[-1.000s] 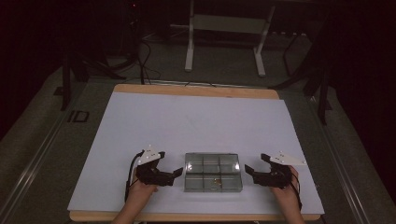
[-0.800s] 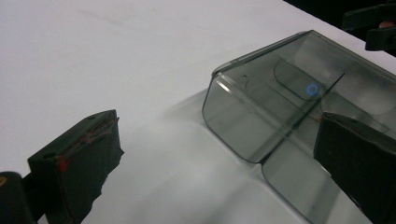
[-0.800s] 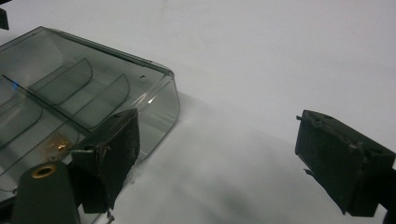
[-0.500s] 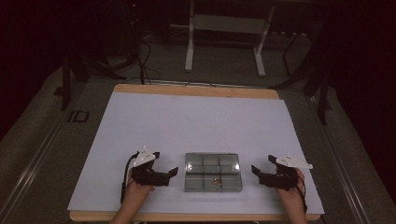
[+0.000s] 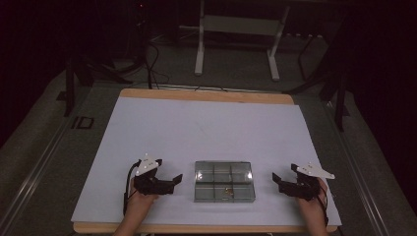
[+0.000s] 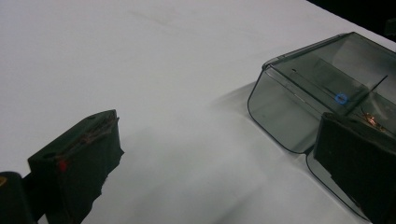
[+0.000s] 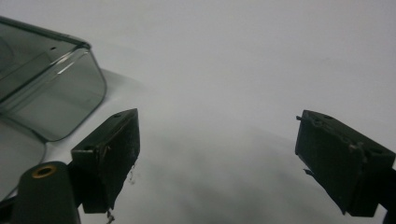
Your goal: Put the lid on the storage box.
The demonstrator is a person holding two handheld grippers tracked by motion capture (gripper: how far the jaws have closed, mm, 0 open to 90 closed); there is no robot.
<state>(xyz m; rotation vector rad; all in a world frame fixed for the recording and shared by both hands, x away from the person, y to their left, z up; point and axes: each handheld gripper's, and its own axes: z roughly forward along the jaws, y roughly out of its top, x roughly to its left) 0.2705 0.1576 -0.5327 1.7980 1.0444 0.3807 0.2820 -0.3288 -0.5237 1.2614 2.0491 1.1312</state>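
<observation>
Sitting low in the centre of the high view is a clear smoky plastic box (image 5: 224, 181), split into compartments, with something small and coppery in one of the lower ones. It rests on a white sheet covering the wooden-edged table (image 5: 206, 96). The left gripper (image 5: 176, 179) is at lower left, jaws spread, near the box but not touching; the right gripper (image 5: 277, 179) at lower right is spread too, a bit further off. Dark room behind, with a metal stand (image 5: 239, 34) and cables on the grey floor at the top of the frame.

Left gripper view: box (image 6: 299, 100) at the right, rounded corners, a tiny blue ring inside, jaws wide with nothing between them.

Right gripper view: box corner (image 7: 51, 88) at upper left, jaws parted over bare white sheet.
</observation>
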